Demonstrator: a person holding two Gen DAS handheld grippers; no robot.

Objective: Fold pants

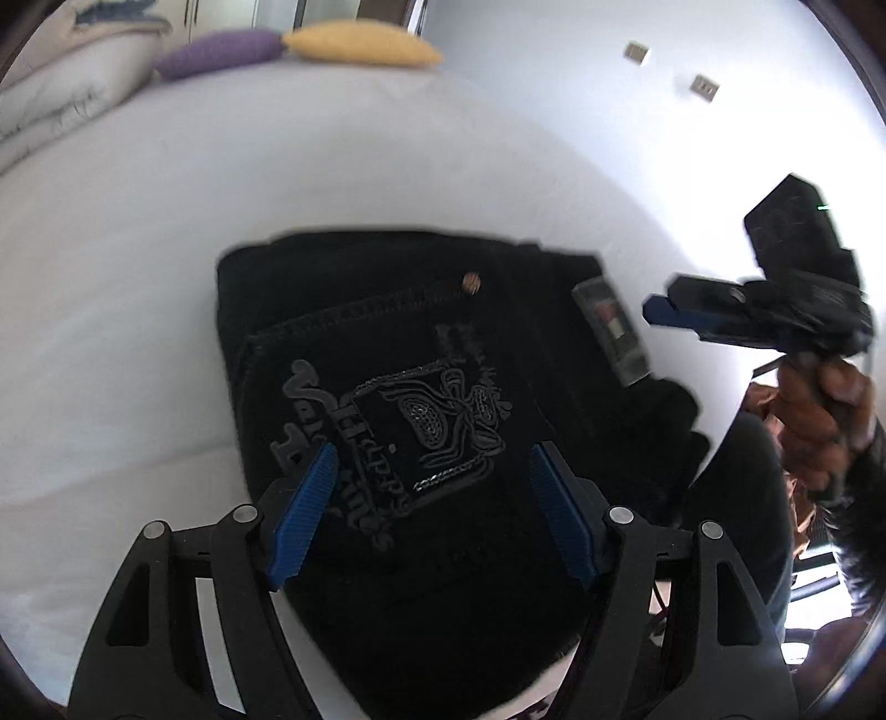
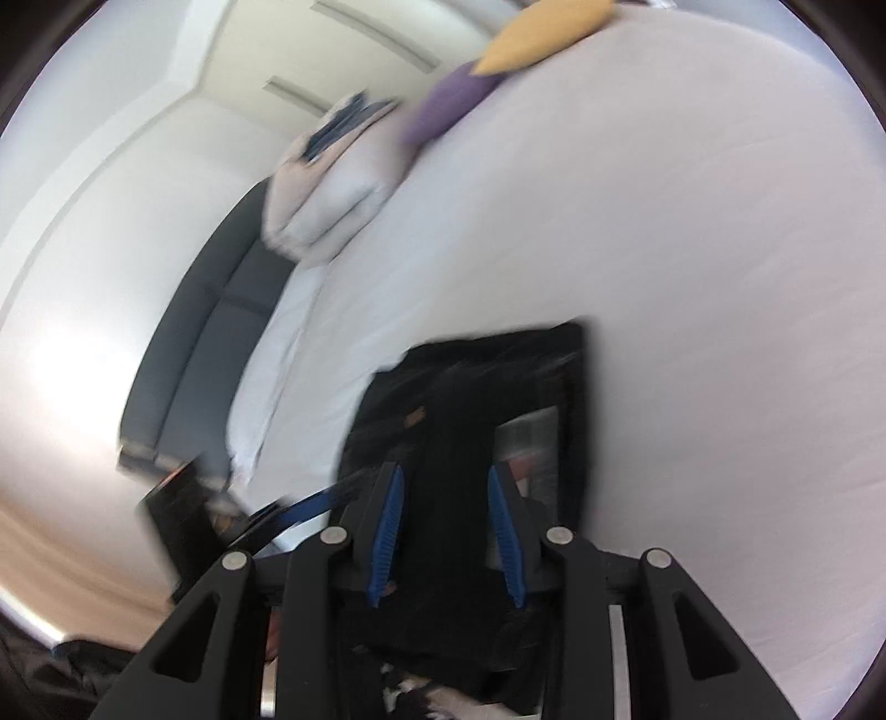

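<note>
The black pants (image 1: 421,343) lie folded into a compact block on the white bed sheet (image 1: 138,310), an embroidered back pocket and a copper rivet facing up. My left gripper (image 1: 433,462) hovers over the pocket, its blue pads spread wide with no cloth pinched. A hand holds my right gripper (image 1: 659,313) above the waistband edge with its leather label. In the blurred right wrist view the right gripper (image 2: 444,479) stands partly open above the pants (image 2: 470,376), not gripping them. The left gripper's blue pad (image 2: 310,507) shows at lower left.
A yellow pillow (image 1: 360,44) and a purple pillow (image 1: 221,52) lie at the far end of the bed, beside a folded pale duvet (image 1: 61,88). A dark bed frame (image 2: 205,327) runs along the bed's side. The person's dark-clad leg (image 1: 742,498) stands at the near right.
</note>
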